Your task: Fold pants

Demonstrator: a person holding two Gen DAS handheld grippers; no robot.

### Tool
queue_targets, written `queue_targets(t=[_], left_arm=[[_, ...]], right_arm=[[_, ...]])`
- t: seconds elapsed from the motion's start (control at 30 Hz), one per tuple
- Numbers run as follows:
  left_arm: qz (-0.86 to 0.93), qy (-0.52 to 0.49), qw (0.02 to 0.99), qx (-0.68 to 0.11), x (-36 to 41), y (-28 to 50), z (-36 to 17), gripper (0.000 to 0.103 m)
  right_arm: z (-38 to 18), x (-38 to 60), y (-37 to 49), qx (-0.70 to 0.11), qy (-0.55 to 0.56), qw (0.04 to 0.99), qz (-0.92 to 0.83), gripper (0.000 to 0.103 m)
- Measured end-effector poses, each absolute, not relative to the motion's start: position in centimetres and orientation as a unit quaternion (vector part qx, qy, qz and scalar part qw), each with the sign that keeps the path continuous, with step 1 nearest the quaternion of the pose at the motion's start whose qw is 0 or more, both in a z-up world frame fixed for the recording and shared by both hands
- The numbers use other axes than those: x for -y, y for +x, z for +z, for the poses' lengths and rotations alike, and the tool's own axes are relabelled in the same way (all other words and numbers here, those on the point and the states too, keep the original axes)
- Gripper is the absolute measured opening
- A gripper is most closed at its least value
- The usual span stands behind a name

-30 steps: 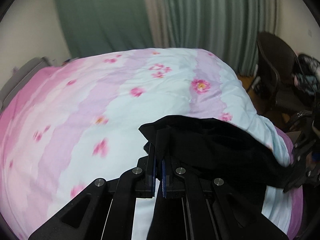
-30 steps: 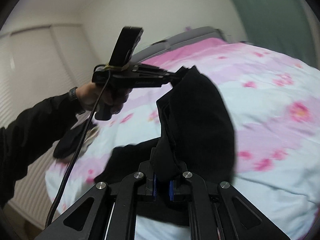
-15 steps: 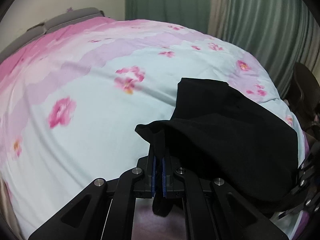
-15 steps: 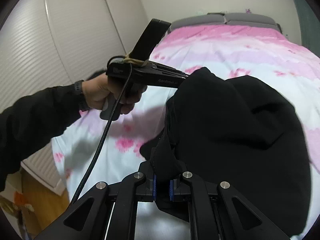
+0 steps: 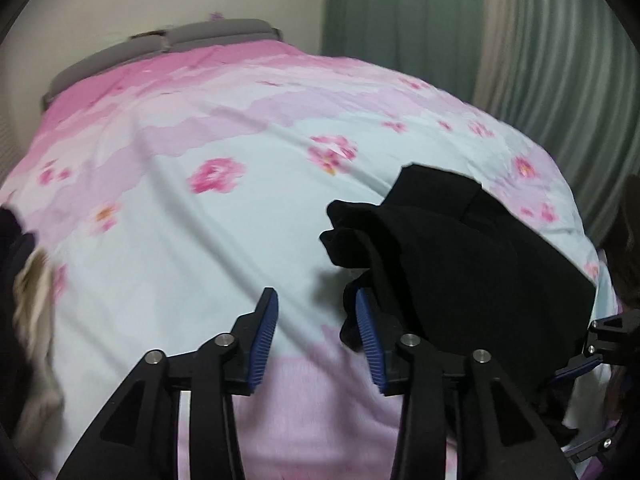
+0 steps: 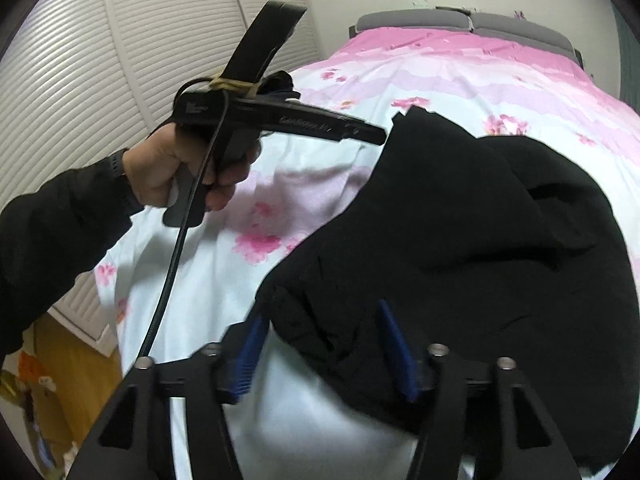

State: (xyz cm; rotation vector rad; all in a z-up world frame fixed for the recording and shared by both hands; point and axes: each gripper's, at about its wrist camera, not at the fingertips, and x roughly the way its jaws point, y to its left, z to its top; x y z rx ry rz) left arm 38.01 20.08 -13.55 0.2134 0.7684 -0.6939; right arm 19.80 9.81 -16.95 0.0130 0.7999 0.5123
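We note black pants (image 5: 472,252) on a bedspread (image 5: 200,240) banded pink, lilac and pale blue with pink flowers. Green curtains (image 5: 400,20); grey headboard (image 5: 180,38); blue pads (image 5: 262,340).

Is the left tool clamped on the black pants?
No: the left tool has its blue pads apart and opening, with only the bedspread showing between them and the pants beside its right pad.
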Motion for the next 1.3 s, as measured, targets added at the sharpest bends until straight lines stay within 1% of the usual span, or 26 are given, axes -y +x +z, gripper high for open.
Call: queue_targets(t=[0.03, 0.1, 0.13, 0.2, 0.27, 0.4, 0.5, 0.6, 0.63, 0.67, 0.83, 0.93, 1.0, 1.07, 1.1, 1.13, 1.17, 1.2, 1.3], left_arm=[[-0.315, 0.090, 0.871, -0.366, -20.5, 37.3, -13.0, 0.046], [-0.291, 0.073, 0.882, -0.363, -20.8, 35.8, -12.0, 0.047], [-0.276, 0.071, 0.888, -0.361, -20.5, 34.8, -11.4, 0.050], [-0.248, 0.080, 0.897, -0.356, -19.4, 33.0, -10.6, 0.053], [-0.229, 0.080, 0.902, -0.356, -17.8, 31.7, -10.0, 0.053], [-0.196, 0.042, 0.910, -0.363, -14.0, 28.9, -9.8, 0.056], [-0.170, 0.030, 0.918, -0.357, -10.9, 27.2, -9.9, 0.056], [-0.142, -0.004, 0.924, -0.354, -8.2, 25.9, -10.5, 0.058], [-0.133, -0.017, 0.926, -0.353, -7.4, 25.5, -10.8, 0.062], [-0.125, -0.026, 0.927, -0.353, -6.7, 25.4, -11.1, 0.064], [-0.075, -0.033, 0.919, -0.386, -4.3, 25.6, -14.7, 0.065], [-0.050, -0.050, 0.907, -0.415, -4.7, 25.9, -16.9, 0.065], [-0.038, -0.050, 0.907, -0.417, -4.9, 25.6, -17.5, 0.064], [-0.029, -0.035, 0.910, -0.412, -4.8, 25.3, -17.7, 0.065], [-0.026, -0.023, 0.911, -0.412, -4.6, 25.2, -17.9, 0.065], [-0.025, -0.016, 0.911, -0.412, -4.4, 25.2, -18.0, 0.065], [-0.024, -0.010, 0.910, -0.413, -4.3, 25.2, -18.2, 0.065], [-0.023, -0.008, 0.911, -0.413, -4.3, 25.1, -18.3, 0.065], [-0.023, -0.004, 0.911, -0.411, -4.3, 24.9, -18.6, 0.065]], right_arm=[[-16.7, -9.7, 19.3, -0.381, 0.003, 0.890, 0.250, 0.062], [-15.9, -9.0, 18.4, -0.374, 0.000, 0.893, 0.249, 0.062], [-15.4, -8.2, 17.8, -0.367, 0.001, 0.898, 0.243, 0.062], [-14.3, -6.0, 17.1, -0.350, 0.007, 0.909, 0.227, 0.066], [-13.1, -3.4, 17.0, -0.334, 0.013, 0.920, 0.208, 0.070], [-10.6, 2.7, 18.5, -0.304, -0.010, 0.937, 0.169, 0.070], [-9.2, 6.6, 21.1, -0.297, -0.024, 0.939, 0.171, 0.070], [-8.6, 9.9, 24.9, -0.303, -0.048, 0.928, 0.213, 0.070], [-8.5, 10.8, 26.0, -0.309, -0.060, 0.922, 0.226, 0.070], [-8.8, 11.6, 27.7, -0.319, -0.073, 0.911, 0.250, 0.070], [-11.1, 11.9, 33.9, -0.368, -0.122, 0.859, 0.333, 0.068], [-13.3, 11.1, 35.4, -0.389, -0.154, 0.833, 0.361, 0.060], [-15.0, 10.6, 37.2, -0.407, -0.171, 0.818, 0.369, 0.050], [-16.3, 10.5, 38.4, -0.418, -0.167, 0.811, 0.374, 0.045], [-17.0, 10.5, 39.0, -0.428, -0.157, 0.803, 0.383, 0.035], [-17.6, 10.5, 39.4, -0.433, -0.152, 0.799, 0.388, 0.029], [-18.2, 10.6, 39.7, -0.439, -0.143, 0.795, 0.395, 0.016], [-18.4, 10.8, 39.8, -0.441, -0.131, 0.793, 0.399, 0.012], [-18.5, 12.1, 40.3, -0.441, -0.093, 0.800, 0.395, 0.008]])
